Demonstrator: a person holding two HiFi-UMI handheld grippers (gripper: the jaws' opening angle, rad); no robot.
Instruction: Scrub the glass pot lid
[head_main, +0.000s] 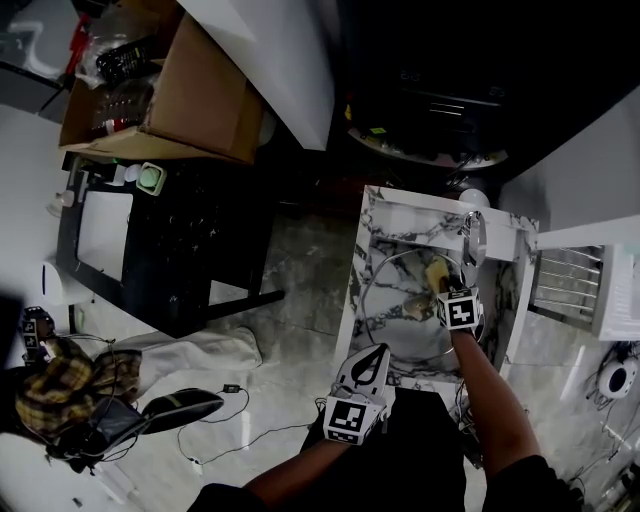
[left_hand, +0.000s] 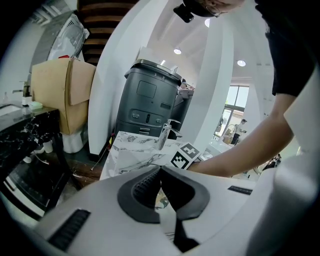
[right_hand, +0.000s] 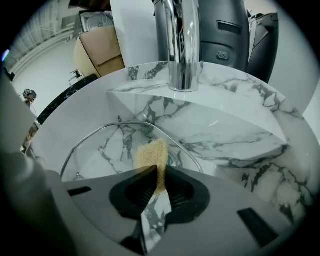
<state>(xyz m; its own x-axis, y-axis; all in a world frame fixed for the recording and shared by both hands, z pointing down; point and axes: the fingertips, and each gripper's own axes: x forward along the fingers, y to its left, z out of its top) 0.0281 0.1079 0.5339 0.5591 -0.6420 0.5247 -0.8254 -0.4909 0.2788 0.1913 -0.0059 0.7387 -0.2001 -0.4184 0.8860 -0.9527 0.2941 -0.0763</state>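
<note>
Two hand-held grippers over a marble sink (head_main: 375, 215) (right_hand: 250, 150), below the tap (head_main: 472, 240) (right_hand: 182, 45).

Glass pot lid (head_main: 400, 300) (right_hand: 110, 145): in the basin, metal rim visible round most of its edge; tilt hard to judge.

Right gripper (head_main: 443, 290) (right_hand: 159, 172): jaws closed on a yellow sponge (head_main: 437, 275) (right_hand: 152, 155), pinched by its lower edge, with the free upper part laid against the glass near the middle of the lid.

Left gripper (head_main: 377, 352) (left_hand: 160, 170): at the near edge of the sink, just beside the lid's near rim. Jaws drawn together at the tips, with nothing clearly between them; whether nipping the rim or not, impossible to settle from these views.

Step in hand, by judgement: scrubbing under way.

Possible faults and their causes:
- Lid not firmly steadied: sliding or turning under the sponge's push, knocking on the marble.
- Narrow hold on the sponge: folding, or slipping out of the jaws under hard pressure.
- Sponge squashed thin: hard jaw tips scraping the glass.
</note>
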